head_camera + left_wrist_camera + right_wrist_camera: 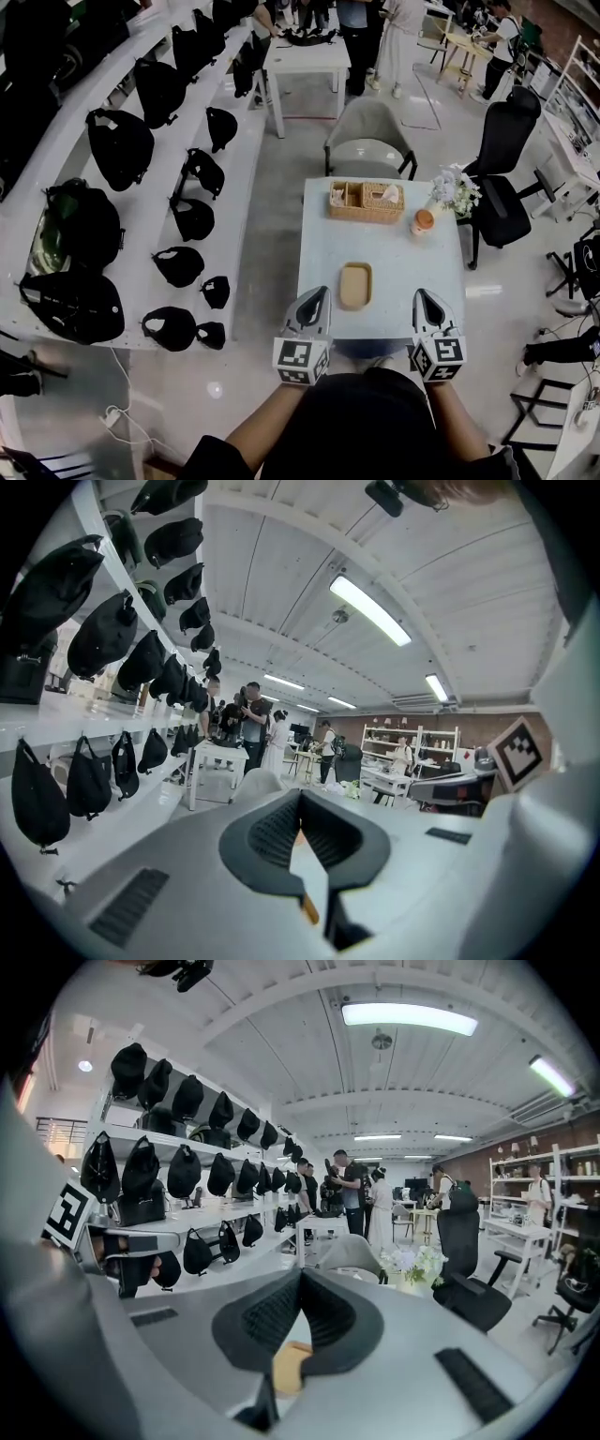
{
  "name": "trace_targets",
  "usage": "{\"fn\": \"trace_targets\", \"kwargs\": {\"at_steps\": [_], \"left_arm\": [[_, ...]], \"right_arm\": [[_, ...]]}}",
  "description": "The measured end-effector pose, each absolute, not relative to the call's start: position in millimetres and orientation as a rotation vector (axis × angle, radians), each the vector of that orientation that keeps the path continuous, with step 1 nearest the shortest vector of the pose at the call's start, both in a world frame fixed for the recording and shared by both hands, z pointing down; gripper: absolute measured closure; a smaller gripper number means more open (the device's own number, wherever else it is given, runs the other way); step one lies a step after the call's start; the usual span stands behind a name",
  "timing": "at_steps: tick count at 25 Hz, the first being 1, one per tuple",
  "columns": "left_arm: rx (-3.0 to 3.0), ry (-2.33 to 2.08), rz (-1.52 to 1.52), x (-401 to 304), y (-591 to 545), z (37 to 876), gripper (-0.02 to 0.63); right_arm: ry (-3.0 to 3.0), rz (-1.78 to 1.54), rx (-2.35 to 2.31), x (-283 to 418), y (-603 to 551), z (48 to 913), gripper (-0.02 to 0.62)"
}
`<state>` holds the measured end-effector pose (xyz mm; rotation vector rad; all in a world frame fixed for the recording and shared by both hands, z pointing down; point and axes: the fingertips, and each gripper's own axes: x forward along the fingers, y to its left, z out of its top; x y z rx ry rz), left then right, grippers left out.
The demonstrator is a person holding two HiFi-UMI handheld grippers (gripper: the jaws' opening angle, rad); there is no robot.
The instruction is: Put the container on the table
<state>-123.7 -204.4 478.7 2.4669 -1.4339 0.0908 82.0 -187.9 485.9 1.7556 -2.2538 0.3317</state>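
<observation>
While the person stands at the near end of the white bench (pixel 394 258), the wall shelves (pixel 141 239) at the far left carry many black bags (pixel 117 145). Next to them, the left gripper (pixel 317 292) is held over the near left corner of the bench. Its jaws are fully closed, tip against tip, and they hold nothing. Just to the right of it, the tan container (pixel 355 286) lies flat on the bench, between the two grippers and a little beyond their tips, and neither gripper touches it. The right gripper (pixel 424 295) is held over the near right part of the bench. In the right gripper view its jaws also meet at the tips and have hold of nothing; the container shows only through the gap behind them. At the far end of the bench stands a wicker basket (pixel 366 202), then a small jar with an orange lid (pixel 424 222), then white flowers (pixel 457 192) at the right corner. A grey chair (pixel 370 141) stands behind the bench, and a black office chair (pixel 502 159) at its right.
</observation>
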Motion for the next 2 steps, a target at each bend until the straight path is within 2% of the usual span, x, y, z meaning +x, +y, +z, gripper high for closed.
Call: {"fn": "trace_targets", "kwargs": {"at_steps": [2], "left_arm": [[2.471,-1.429,0.062,-128.6,-202.9,477.3,0.597]], "right_arm": [[-2.252,0.340,1.759,77.9,-187.2,487.1,0.597]]}}
